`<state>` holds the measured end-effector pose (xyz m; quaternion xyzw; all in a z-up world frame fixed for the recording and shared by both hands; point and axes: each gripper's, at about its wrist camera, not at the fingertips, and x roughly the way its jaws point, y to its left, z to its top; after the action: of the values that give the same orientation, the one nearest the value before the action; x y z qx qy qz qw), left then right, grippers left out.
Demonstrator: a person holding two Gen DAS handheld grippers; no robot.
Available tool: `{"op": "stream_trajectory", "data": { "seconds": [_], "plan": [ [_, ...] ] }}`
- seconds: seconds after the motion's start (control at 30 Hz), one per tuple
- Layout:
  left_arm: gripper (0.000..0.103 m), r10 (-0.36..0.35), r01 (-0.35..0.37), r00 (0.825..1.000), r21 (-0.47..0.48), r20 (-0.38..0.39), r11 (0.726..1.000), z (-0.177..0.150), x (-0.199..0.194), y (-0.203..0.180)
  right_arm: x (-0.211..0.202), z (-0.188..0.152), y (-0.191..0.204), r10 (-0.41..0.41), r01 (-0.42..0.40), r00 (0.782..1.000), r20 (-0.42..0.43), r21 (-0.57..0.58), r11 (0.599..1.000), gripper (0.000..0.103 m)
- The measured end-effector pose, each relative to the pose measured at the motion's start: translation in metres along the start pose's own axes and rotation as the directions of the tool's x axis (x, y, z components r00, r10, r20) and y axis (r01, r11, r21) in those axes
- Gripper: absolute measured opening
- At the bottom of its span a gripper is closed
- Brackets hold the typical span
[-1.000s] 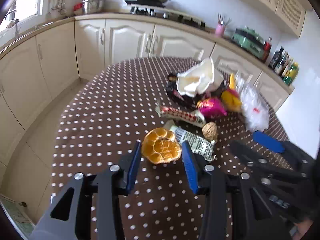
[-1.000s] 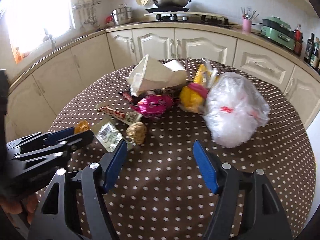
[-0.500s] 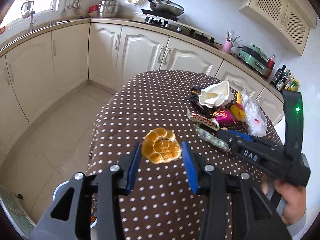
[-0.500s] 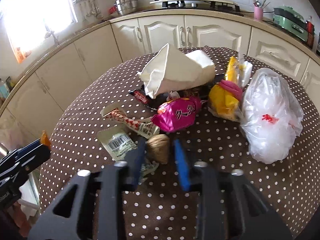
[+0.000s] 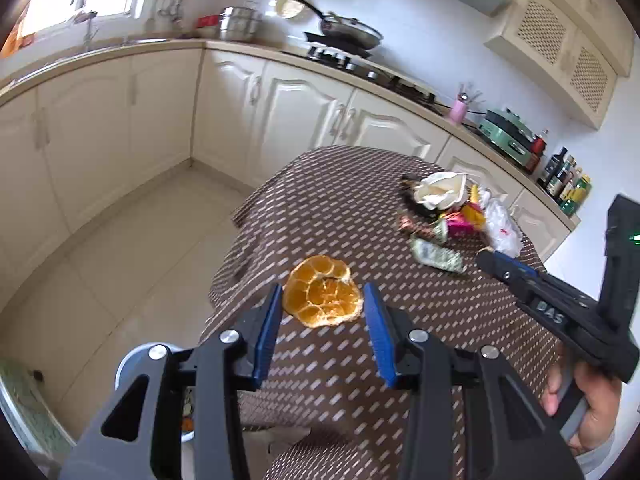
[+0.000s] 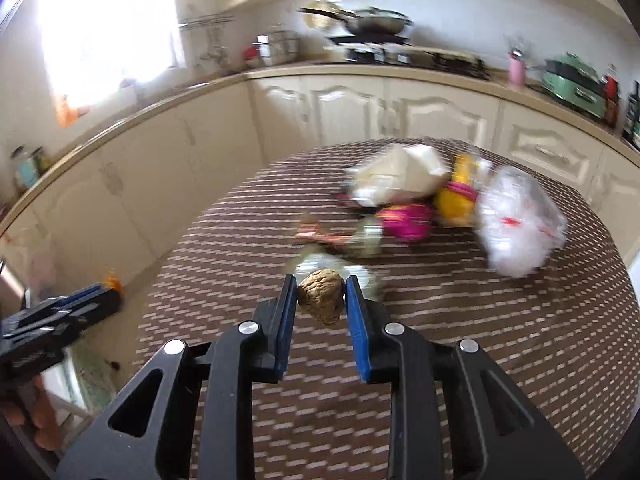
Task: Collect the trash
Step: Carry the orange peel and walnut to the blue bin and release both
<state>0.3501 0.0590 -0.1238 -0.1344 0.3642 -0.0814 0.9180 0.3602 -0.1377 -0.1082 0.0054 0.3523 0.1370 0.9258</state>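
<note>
Where the left wrist view looks over the table edge, the left gripper clamps an orange peel between its pads. In the right wrist view, the right gripper clamps a walnut above the dotted tablecloth.

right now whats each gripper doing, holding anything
left gripper: shut on the orange peel, lifted off the table.
right gripper: shut on the walnut, lifted off the table.

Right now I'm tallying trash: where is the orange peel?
Left wrist view: the orange peel is clamped in the left gripper, lifted near the brown dotted table's left edge.
</note>
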Motion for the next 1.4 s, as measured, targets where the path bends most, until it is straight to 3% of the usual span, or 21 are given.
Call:
{"op": "stream_trajectory", "data": {
  "seconds": [0.13,0.37,0.63,0.7,0.8,0.93,1.17,1.27,1.4],
  "plan": [
    [0.04,0.026,-0.026,1.0,-0.051,0.002,0.998,-0.017,-0.019,0.031,-0.003,-0.006,0.052,0.089,-0.089,0.996,0.003,-0.072,0.993,0.024],
    [0.041,0.094,-0.095,0.996,-0.135,-0.007,0.986,-0.046,-0.042,0.091,0.018,-0.028,0.154,0.254,-0.261,0.965,-0.065,-0.186,0.947,0.024],
    [0.04,0.169,-0.193,0.979,-0.249,-0.113,0.949,-0.094,-0.029,0.168,0.082,-0.073,0.224,0.299,-0.347,0.931,-0.211,-0.25,0.904,0.024],
    [0.04,0.194,-0.224,0.971,-0.261,-0.138,0.939,-0.103,-0.021,0.183,0.097,-0.081,0.234,0.298,-0.355,0.924,-0.237,-0.252,0.9,0.024],
    [0.04,0.189,-0.233,0.967,-0.299,-0.17,0.925,-0.112,-0.005,0.205,0.112,-0.099,0.252,0.241,-0.31,0.941,-0.239,-0.318,0.896,0.024],
    [0.04,0.178,-0.241,0.961,-0.324,-0.213,0.915,-0.118,0.02,0.227,0.141,-0.107,0.256,0.232,-0.318,0.928,-0.29,-0.295,0.901,0.024],
    [0.042,0.164,-0.228,0.966,-0.361,-0.199,0.904,-0.105,0.04,0.246,0.162,-0.112,0.253,0.203,-0.29,0.931,-0.303,-0.279,0.915,0.024],
    [0.055,0.155,-0.215,0.97,-0.376,-0.185,0.901,-0.103,0.04,0.246,0.169,-0.116,0.252,0.201,-0.29,0.927,-0.317,-0.265,0.92,0.024],
    [0.055,0.167,-0.228,0.967,-0.363,-0.192,0.903,-0.105,0.041,0.245,0.174,-0.12,0.254,0.205,-0.296,0.921,-0.333,-0.253,0.921,0.024]
  ]
}}
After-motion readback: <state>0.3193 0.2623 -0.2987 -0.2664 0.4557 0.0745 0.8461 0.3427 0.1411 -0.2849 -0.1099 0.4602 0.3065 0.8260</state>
